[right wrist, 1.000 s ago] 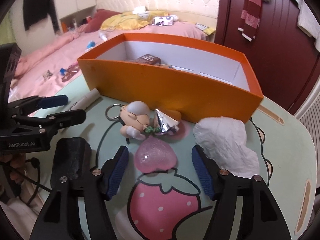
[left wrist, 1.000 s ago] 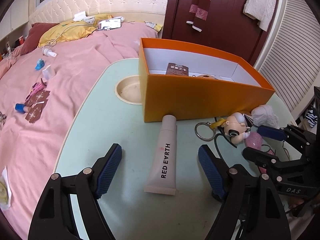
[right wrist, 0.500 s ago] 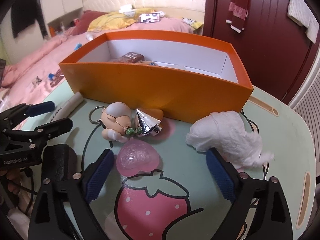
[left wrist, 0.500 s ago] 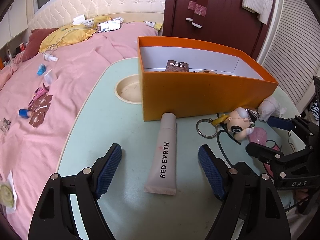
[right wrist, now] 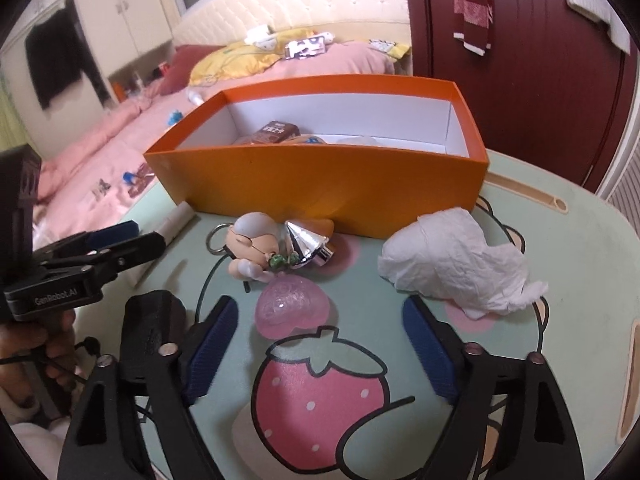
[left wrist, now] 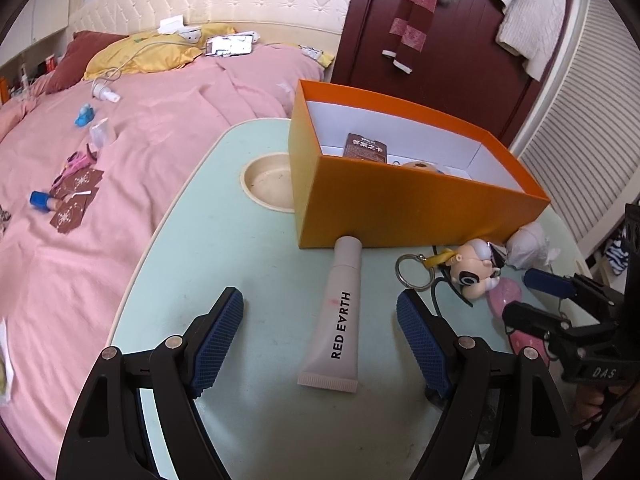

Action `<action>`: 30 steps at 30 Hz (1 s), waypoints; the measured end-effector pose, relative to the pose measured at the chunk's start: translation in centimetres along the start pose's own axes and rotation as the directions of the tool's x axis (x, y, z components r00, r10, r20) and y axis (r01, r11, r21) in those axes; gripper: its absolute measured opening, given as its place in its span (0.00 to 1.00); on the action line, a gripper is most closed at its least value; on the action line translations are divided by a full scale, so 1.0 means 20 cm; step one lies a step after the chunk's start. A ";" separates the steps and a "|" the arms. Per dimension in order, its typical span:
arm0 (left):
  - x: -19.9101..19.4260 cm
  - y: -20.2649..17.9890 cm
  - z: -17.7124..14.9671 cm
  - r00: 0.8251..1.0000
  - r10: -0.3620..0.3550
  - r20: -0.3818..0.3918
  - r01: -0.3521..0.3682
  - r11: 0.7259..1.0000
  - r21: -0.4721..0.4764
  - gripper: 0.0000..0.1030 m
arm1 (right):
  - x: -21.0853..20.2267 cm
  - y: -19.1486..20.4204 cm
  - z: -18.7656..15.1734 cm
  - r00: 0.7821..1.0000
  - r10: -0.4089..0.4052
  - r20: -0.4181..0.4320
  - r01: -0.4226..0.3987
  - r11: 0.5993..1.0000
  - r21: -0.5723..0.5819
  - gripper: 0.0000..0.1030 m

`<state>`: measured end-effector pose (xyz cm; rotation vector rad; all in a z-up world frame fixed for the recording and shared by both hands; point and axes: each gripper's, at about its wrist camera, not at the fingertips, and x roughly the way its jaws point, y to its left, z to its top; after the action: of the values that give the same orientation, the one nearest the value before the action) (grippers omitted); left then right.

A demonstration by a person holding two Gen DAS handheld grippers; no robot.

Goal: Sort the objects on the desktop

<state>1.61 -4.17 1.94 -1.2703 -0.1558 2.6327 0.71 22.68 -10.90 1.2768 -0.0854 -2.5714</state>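
We hold our left hand-held gripper tilted downward, its blue-padded jaws standing wide apart with neither pad pressing on anything. Our right hand-held gripper points down at a similar slant; its jaws have just been closing in from a wider spread, yet they are apart now and the pads touch nothing. The two tools sit side by side, each one's black frame showing at the edge of the other's view. Fingers of our left hand wrap that gripper's handle.
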 end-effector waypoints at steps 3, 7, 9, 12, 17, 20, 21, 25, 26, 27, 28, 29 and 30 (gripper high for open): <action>0.01 -0.01 0.00 1.000 -0.004 -0.004 0.005 1.000 0.015 0.77 | 0.01 0.01 0.01 1.000 0.007 -0.008 -0.007 1.000 -0.006 0.72; 0.00 -0.01 0.00 1.000 -0.019 -0.002 0.019 1.000 0.021 0.73 | 0.04 0.06 0.03 1.000 0.006 -0.018 -0.007 0.999 -0.042 0.68; 0.00 -0.02 0.00 1.000 -0.016 -0.003 0.016 0.999 0.037 0.33 | 0.06 0.10 0.04 1.000 -0.015 -0.022 0.013 0.996 -0.089 0.52; 0.01 -0.05 0.00 1.000 0.003 -0.013 -0.002 0.997 0.083 0.21 | 0.08 0.17 0.04 0.998 -0.057 -0.033 0.050 0.984 -0.172 0.37; -0.01 -0.03 0.00 1.000 -0.021 -0.022 0.022 0.999 0.049 0.21 | 0.06 0.16 0.04 0.999 -0.023 -0.039 0.018 0.991 -0.135 0.37; -0.06 -0.01 0.02 0.999 -0.044 -0.001 0.044 0.999 0.017 0.21 | 0.01 0.15 0.04 1.000 -0.006 -0.011 0.005 0.993 -0.115 0.37; -0.09 -0.01 0.04 0.998 -0.056 0.013 0.056 0.998 0.011 0.21 | -0.01 0.14 0.05 1.000 0.006 0.001 -0.006 0.994 -0.110 0.37; -0.19 -0.03 0.11 0.994 -0.084 0.068 0.083 0.996 0.020 0.21 | -0.10 0.13 0.09 0.997 0.052 0.053 -0.047 0.995 -0.093 0.37; -0.21 -0.04 0.14 0.992 -0.098 0.079 0.097 0.995 0.024 0.21 | -0.12 0.13 0.11 0.996 0.060 0.069 -0.053 0.995 -0.090 0.37; -0.22 -0.04 0.16 0.991 -0.104 0.086 0.102 0.994 0.028 0.21 | -0.14 0.12 0.13 0.994 0.067 0.085 -0.060 0.994 -0.087 0.37; -0.24 -0.05 0.19 0.989 -0.108 0.098 0.105 0.994 0.034 0.21 | -0.15 0.12 0.15 0.992 0.073 0.099 -0.065 0.994 -0.083 0.37; -0.24 -0.06 0.22 0.987 -0.116 0.112 0.112 0.993 0.041 0.21 | -0.16 0.12 0.17 0.991 0.075 0.112 -0.067 0.995 -0.077 0.37; -0.25 -0.07 0.24 0.985 -0.124 0.122 0.119 0.992 0.047 0.21 | -0.17 0.11 0.20 0.989 0.078 0.128 -0.070 0.995 -0.070 0.37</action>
<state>1.01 -4.05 8.94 -1.0488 -0.1942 2.5972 -0.10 21.17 -5.41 1.0612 -0.0726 -2.5698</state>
